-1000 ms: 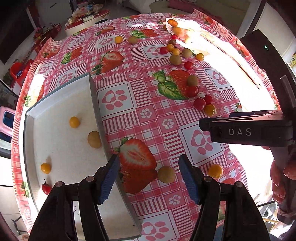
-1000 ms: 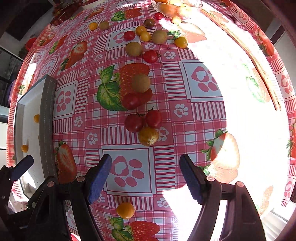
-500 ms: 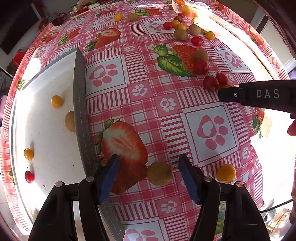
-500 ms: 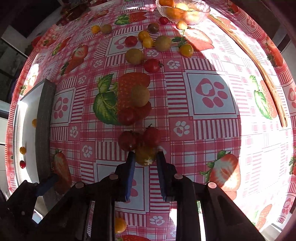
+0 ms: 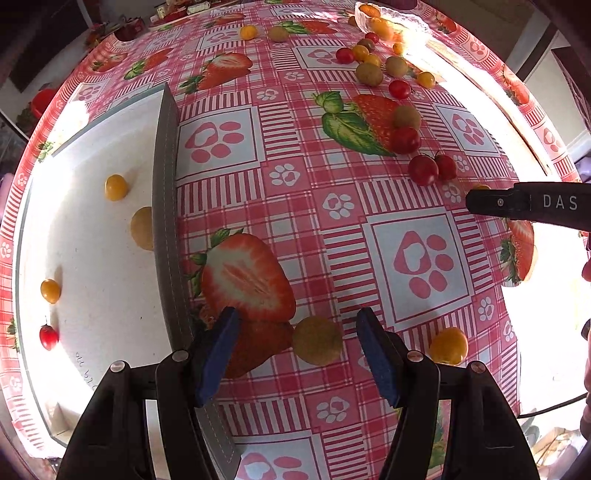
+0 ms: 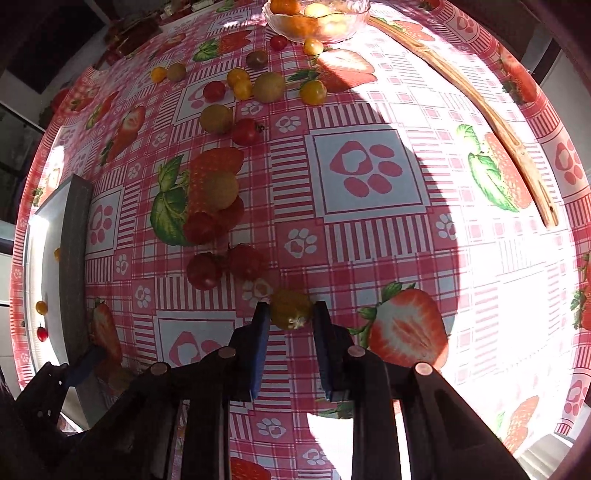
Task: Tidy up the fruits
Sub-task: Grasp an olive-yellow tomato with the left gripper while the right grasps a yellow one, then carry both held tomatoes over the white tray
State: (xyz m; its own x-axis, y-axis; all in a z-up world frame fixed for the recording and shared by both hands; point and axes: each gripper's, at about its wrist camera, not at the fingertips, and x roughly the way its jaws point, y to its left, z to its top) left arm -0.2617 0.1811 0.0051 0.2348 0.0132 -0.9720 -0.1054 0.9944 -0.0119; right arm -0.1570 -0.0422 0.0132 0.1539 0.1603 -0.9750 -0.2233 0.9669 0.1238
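Note:
My left gripper (image 5: 295,334) is open, its blue pads either side of a yellow-green round fruit (image 5: 317,340) on the tablecloth. A yellow tomato (image 5: 448,346) lies to its right. The white tray (image 5: 96,258) with a grey rim on the left holds several small fruits, among them a yellow one (image 5: 116,187) and a red one (image 5: 48,336). My right gripper (image 6: 290,314) is shut on a yellow-orange tomato (image 6: 290,308), just past two red tomatoes (image 6: 204,270). The right gripper also shows in the left wrist view (image 5: 476,202).
Several loose red, yellow and green fruits (image 6: 268,86) lie scattered across the far half of the strawberry-print tablecloth. A glass bowl (image 6: 354,23) with fruit stands at the far edge. A long wooden stick (image 6: 480,107) lies at the right.
My right gripper closed on the yellow-orange tomato and has drawn it back from the two red tomatoes. My left gripper moved closer over the yellow-green fruit, still open.

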